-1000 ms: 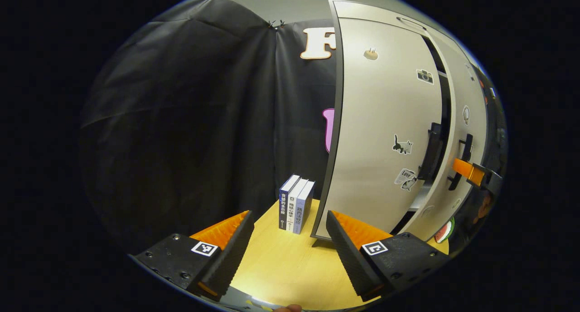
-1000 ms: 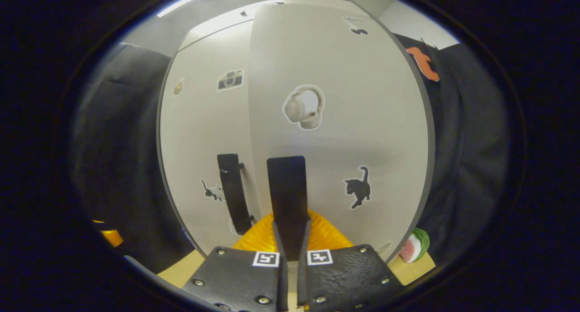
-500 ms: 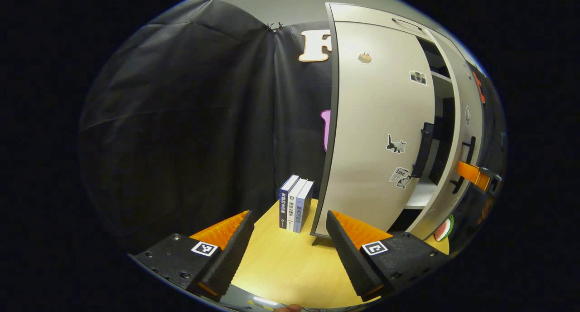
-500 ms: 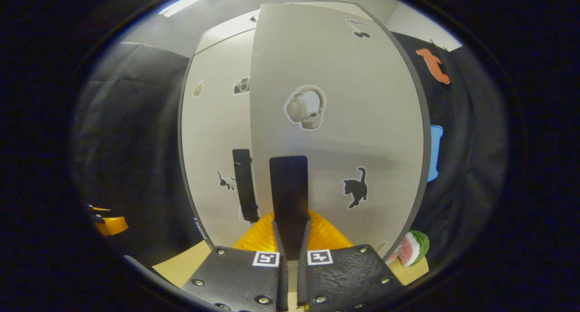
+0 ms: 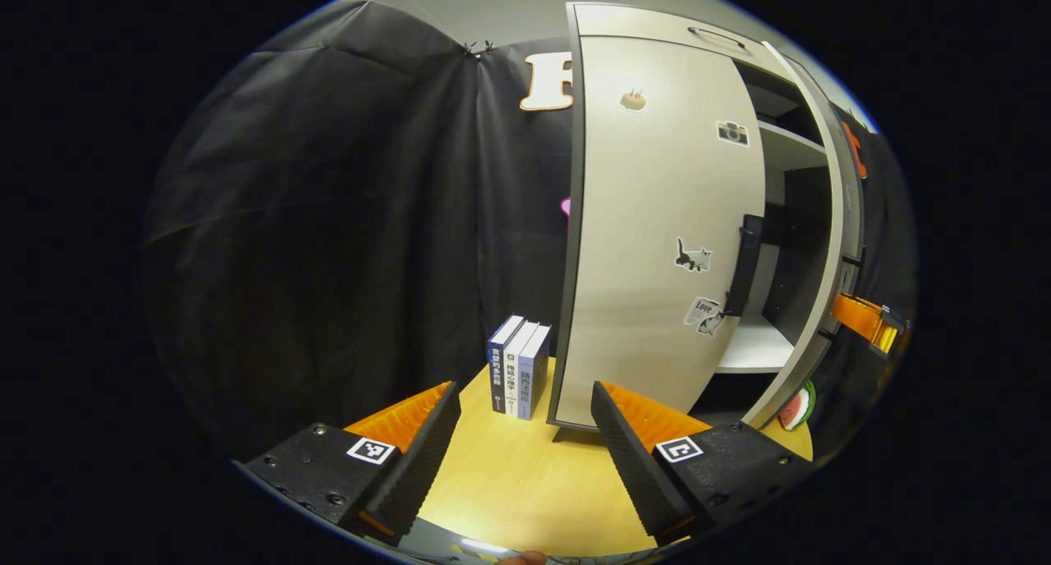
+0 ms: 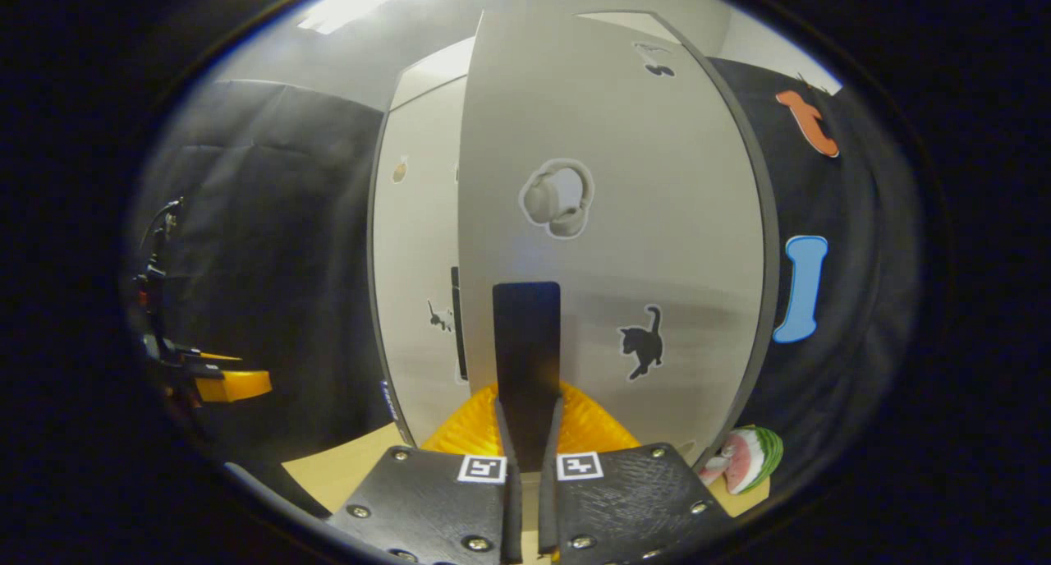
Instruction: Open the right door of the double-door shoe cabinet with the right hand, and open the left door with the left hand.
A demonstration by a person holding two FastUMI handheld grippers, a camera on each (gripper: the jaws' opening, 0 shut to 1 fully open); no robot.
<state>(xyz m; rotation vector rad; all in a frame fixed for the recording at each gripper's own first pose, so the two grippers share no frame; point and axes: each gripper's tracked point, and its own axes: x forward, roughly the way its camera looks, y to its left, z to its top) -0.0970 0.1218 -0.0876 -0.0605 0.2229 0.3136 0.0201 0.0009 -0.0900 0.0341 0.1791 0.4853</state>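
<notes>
half done, i judge: my right gripper (image 6: 525,434) pinches the black bar handle (image 6: 526,335) of the swung-out grey right door (image 6: 657,220); left gripper (image 5: 525,434) spread, pale grey left door (image 5: 649,220) barely ajar.

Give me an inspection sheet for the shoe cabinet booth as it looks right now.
Surface: pale wooden tabletop, bare in front of the cabinet.
Job's things: right door swung partly out, shelves visible inside; left door closed or nearly so.
Clutter: three upright books beside the cabinet; watermelon slice at the right door's foot.
Grippers: right tongs shut on the right door handle; left tongs open, holding nothing.
Cables: nothing seen.
Surroundings: black cloth booth wall.
</notes>
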